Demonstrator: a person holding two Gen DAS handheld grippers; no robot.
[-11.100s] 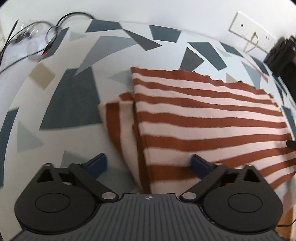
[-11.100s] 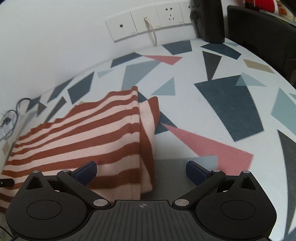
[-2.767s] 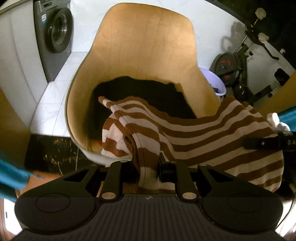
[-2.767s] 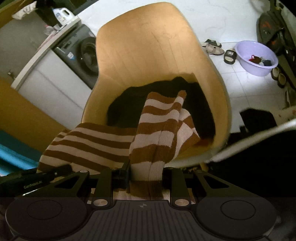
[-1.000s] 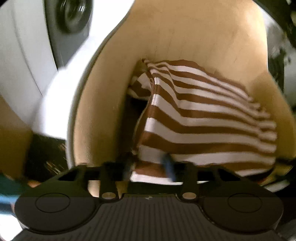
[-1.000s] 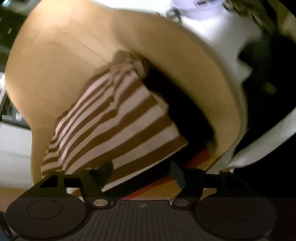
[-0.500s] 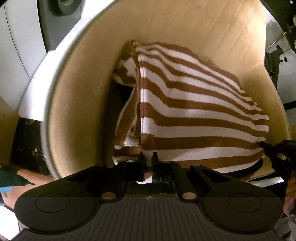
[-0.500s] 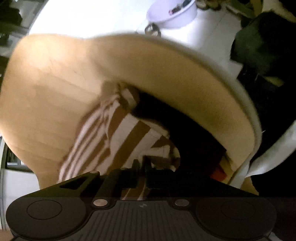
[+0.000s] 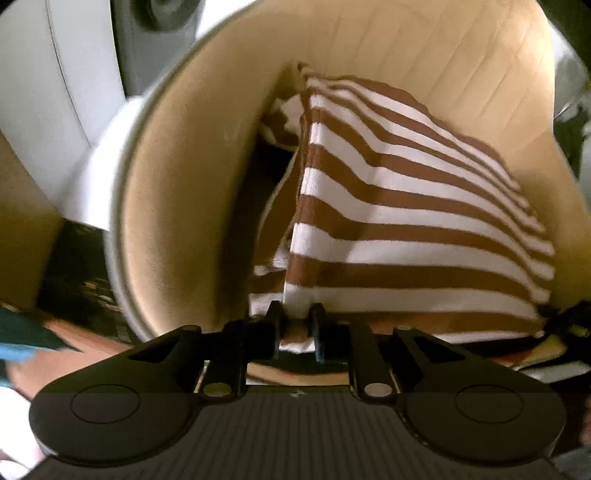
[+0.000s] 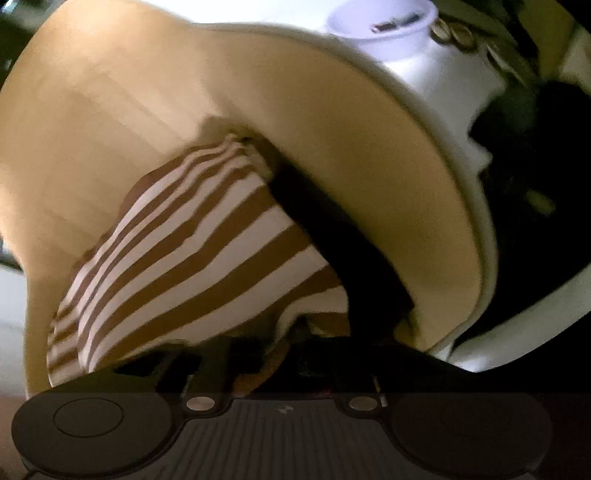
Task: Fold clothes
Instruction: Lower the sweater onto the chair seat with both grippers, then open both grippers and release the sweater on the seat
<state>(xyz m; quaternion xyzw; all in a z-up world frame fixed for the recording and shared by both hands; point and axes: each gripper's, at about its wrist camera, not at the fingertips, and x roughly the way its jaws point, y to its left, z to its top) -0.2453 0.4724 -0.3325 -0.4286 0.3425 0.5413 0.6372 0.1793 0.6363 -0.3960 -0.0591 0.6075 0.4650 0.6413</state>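
Motion blur softens both views. The brown-and-white striped knitted garment [image 9: 406,229] covers most of a black garment [image 10: 332,236] beneath it in the tan wooden shell chair [image 9: 177,192]. The right gripper [image 10: 284,354] fingertips are lost in shadow.

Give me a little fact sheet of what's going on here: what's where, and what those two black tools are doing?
garment: striped brown-and-white sweater, folded
resting place: tan shell chair, on top of a dark garment
left hand-held gripper: at the sweater's near edge, jaws just opened a little, fabric between them
right hand-held gripper: at the sweater's other near corner, jaws just opened, fabric between them; grip unclear in the dark, blurred view
behind the chair: washing machine, lilac basin on a white floor
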